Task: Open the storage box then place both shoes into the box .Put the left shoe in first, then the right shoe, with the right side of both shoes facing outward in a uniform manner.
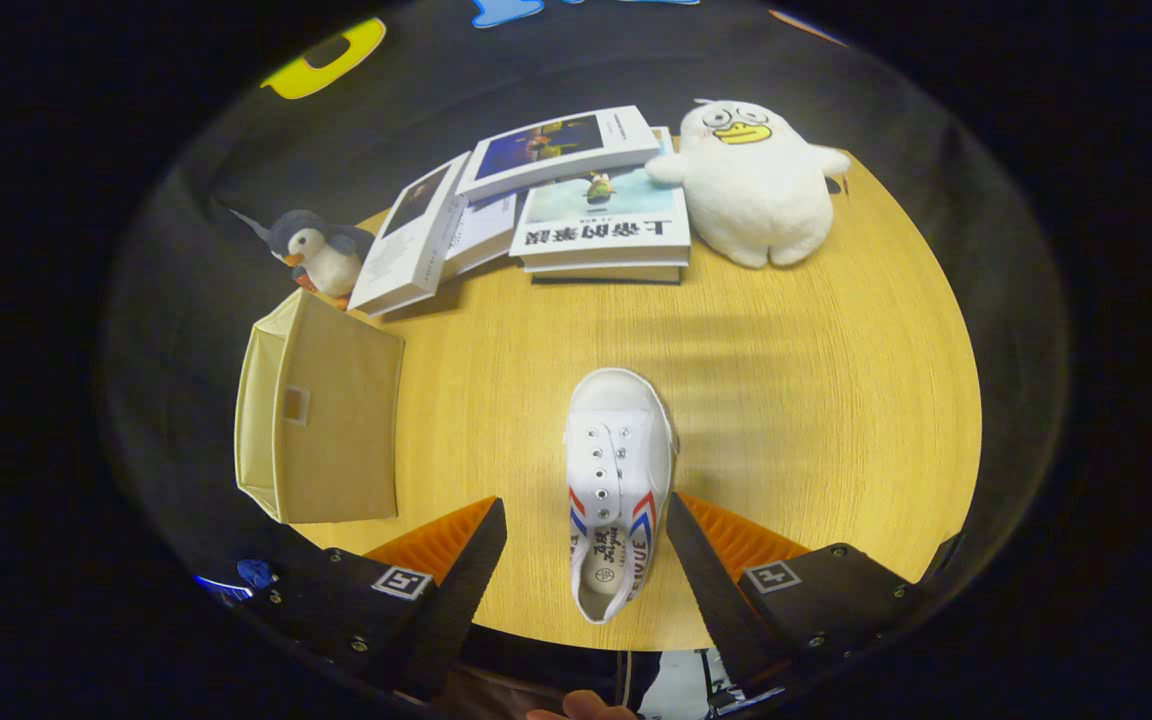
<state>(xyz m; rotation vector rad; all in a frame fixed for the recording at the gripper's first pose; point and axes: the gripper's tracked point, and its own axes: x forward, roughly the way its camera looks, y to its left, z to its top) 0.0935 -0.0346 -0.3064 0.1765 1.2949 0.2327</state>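
One shoe (pixel 616 480) btwn spread fingers (pixel 481 560); storage box (pixel 321 420) closed, left.

Shoe (pixel 618 470): white canvas w/ red + blue diagonal stripes on both sides, white toe cap, metal eyelets, dark lettering along the collar, pale insole w/ round stamp. Storage box (pixel 321 425): plain beige/cream fabric. Desk (pixel 836 420): yellow-tan wood, fine grain lines. Duck plush (pixel 761 185): white, yellow beak, black-rimmed eyes. Penguin plush (pixel 321 252): dark grey-blue head + wings, white belly, orange beak + feet. Books (pixel 556 200): white covers; one w/ dark blue picture, one pale blue w/ black characters.
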